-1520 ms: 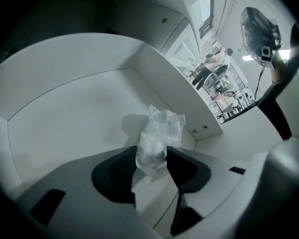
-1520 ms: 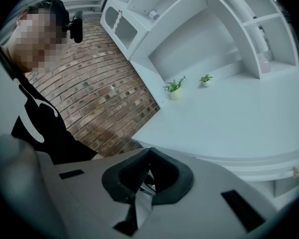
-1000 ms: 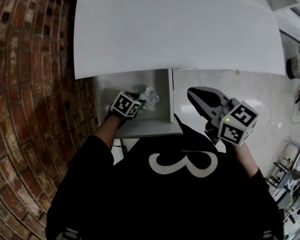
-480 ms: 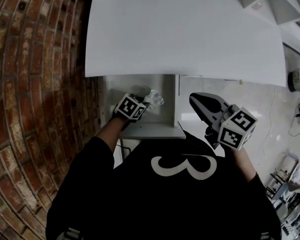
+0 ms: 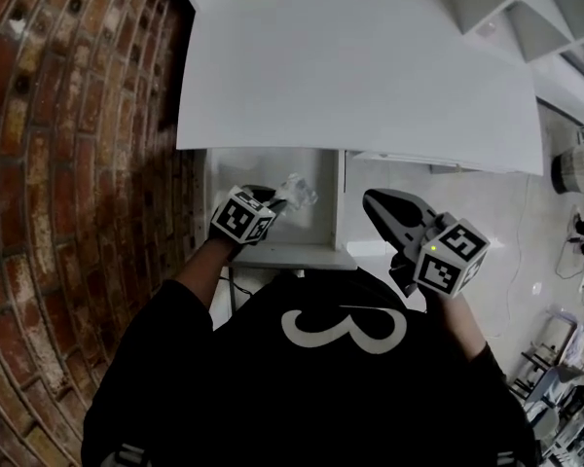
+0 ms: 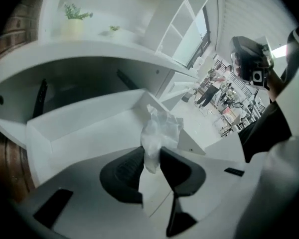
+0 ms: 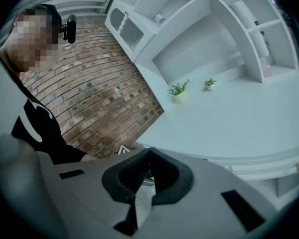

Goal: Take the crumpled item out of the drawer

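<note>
A crumpled clear plastic item [image 6: 159,131] is pinched between the black pads of my left gripper [image 6: 150,159], which is shut on its lower end. In the head view the same crumpled item [image 5: 298,191] sits just above the open white drawer [image 5: 321,224], with the left gripper [image 5: 273,200] at the drawer's left half. My right gripper [image 5: 380,207] hangs to the right of the drawer, over the floor, jaws shut and empty; the right gripper [image 7: 148,164] shows its pads touching at the tips.
A white desk top [image 5: 370,76] overhangs the drawer. A brick wall [image 5: 78,144] runs along the left. Two small potted plants [image 7: 178,89] stand on the desk near white shelving [image 7: 214,29]. Lab clutter lies at the far right floor [image 5: 565,329].
The left gripper has closed on the crumpled plastic and drawn slightly back toward the drawer's front. The right gripper stays beside the drawer, nearly unmoved.
</note>
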Demonstrator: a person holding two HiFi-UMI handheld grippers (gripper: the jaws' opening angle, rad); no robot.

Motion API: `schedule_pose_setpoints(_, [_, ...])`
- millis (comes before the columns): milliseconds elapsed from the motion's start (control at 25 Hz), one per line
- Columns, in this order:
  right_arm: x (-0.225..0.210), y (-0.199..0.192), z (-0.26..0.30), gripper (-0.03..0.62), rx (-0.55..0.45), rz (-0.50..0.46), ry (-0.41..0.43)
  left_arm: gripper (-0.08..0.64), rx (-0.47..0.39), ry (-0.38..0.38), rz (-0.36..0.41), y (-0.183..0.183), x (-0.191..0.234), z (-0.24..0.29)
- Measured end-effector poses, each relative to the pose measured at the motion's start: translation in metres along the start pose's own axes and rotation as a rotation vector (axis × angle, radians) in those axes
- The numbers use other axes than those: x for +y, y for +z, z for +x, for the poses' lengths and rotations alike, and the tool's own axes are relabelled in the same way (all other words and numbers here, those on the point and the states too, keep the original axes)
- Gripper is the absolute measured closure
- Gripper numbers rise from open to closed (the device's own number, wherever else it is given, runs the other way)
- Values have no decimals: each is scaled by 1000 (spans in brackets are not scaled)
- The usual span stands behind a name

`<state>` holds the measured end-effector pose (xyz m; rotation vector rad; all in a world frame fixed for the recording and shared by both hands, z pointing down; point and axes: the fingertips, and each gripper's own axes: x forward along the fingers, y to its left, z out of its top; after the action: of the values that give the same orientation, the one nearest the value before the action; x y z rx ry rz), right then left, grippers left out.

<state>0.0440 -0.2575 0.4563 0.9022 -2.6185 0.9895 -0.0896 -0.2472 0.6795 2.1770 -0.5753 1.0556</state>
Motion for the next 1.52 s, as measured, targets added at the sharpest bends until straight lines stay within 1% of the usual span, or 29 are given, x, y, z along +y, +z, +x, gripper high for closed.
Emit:
schedule_pose_setpoints(120, [13,-2,-5,581,-17,0,2,456,-48,20,39,12,-10,-23])
schedule_pose_setpoints(280, [33,-4,-14,581,-34,-12,8,456,-142,33,82,36,-29,-58])
schedule_pose_setpoints(480, [53,1,-26,581,-86,-35,-2,456,-261,22,106,62,-60,-107])
schedule_pose_setpoints(680, [74,0,-40,581,-127,-62,-15,454,-403,-8,95,81,-92,-156])
schedule_pose_setpoints(880, [99,2,-54,581,-182,-87,-21,454,-499,-23,58,88,-121,-200])
schedule_pose_setpoints(1040, [121,13,-65,581,-245,-103,-15,453,-581,-29,23,95,-144,-241])
schedule_pose_setpoints(1160, [138,20,-70,581,-276,-127,-7,453,-661,-62,2,101,-163,-271])
schedule_pose_setpoints(1240, [148,23,-71,581,-297,-139,-4,451,-695,-65,12,102,-173,-287])
schedule_pose_setpoints(1400, [163,28,-73,581,-347,-132,11,451,-734,-32,58,98,-183,-311])
schedule_pose_setpoints(1520, [171,28,-74,581,-362,-128,15,451,-760,-44,51,95,-187,-321])
